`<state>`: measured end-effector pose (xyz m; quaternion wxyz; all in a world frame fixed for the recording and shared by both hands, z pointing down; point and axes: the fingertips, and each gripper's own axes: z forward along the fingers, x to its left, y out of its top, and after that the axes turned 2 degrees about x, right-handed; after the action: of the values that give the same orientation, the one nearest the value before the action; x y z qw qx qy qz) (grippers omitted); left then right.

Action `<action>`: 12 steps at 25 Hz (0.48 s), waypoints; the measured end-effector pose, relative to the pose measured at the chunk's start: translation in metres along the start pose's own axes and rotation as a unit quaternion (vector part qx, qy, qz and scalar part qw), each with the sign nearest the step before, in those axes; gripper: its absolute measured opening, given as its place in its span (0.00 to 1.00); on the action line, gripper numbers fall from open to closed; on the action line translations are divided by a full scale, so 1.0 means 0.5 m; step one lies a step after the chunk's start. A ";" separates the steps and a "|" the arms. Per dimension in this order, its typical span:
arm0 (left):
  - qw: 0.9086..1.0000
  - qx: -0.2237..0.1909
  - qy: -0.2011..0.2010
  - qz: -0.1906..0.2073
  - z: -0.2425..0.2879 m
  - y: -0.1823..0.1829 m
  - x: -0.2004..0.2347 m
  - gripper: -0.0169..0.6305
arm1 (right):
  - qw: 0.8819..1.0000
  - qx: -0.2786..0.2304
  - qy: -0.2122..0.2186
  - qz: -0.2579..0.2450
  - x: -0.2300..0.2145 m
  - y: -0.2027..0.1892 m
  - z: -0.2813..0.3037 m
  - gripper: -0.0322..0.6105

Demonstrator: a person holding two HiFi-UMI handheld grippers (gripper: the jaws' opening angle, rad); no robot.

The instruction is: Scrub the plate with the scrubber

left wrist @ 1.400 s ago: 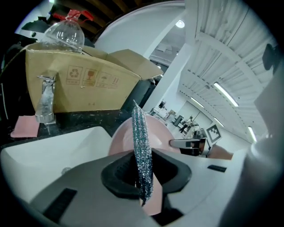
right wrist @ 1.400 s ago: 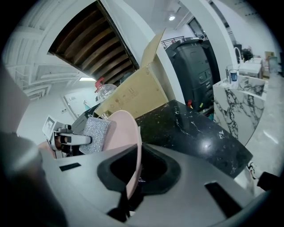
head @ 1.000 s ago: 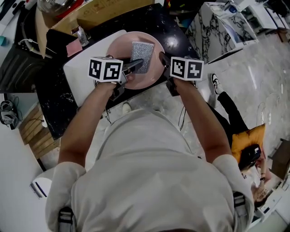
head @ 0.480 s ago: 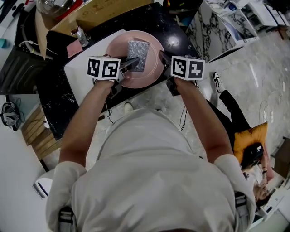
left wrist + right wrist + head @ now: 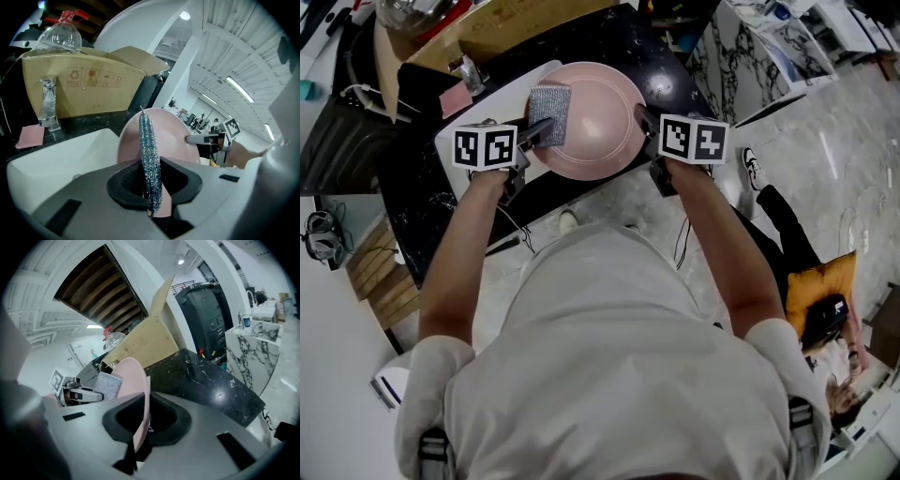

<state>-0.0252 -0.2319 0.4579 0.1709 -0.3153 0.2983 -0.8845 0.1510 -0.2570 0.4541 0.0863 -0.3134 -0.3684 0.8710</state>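
Pressing the scrubber (image 5: 549,101), pinched in the left gripper (image 5: 532,134), flat across the plate's (image 5: 598,122) left edge should work best while the right gripper (image 5: 641,119) clamps its right rim.

the scrubber (image 5: 549,103) is a rough, glittery silver mesh; the plate (image 5: 600,117) is smooth pink with a soft sheen. the table (image 5: 609,42) is glossy black speckled stone, the box (image 5: 79,84) matt brown cardboard, the tap (image 5: 48,105) shiny metal.

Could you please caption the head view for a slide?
The left gripper holds a scrubber against a pink plate clamped at its rim by the right gripper.
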 end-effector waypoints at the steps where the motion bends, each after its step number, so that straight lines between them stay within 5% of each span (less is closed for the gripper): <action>1: 1.000 0.001 0.011 0.001 -0.007 -0.003 0.011 0.13 | 1.000 0.000 -0.001 0.000 -0.002 0.000 -0.001 0.09; 5: 1.000 -0.009 0.027 -0.001 -0.029 -0.001 0.022 0.13 | 1.000 0.000 -0.005 0.003 -0.008 -0.001 -0.002 0.09; 12: 0.998 -0.016 -0.064 0.014 0.019 0.010 -0.127 0.13 | 1.000 -0.005 0.000 0.013 -0.001 -0.003 0.002 0.09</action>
<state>0.0288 -0.2087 0.4319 0.1973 -0.3696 0.3050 -0.8552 0.1507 -0.2567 0.4559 0.0738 -0.3181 -0.3688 0.8703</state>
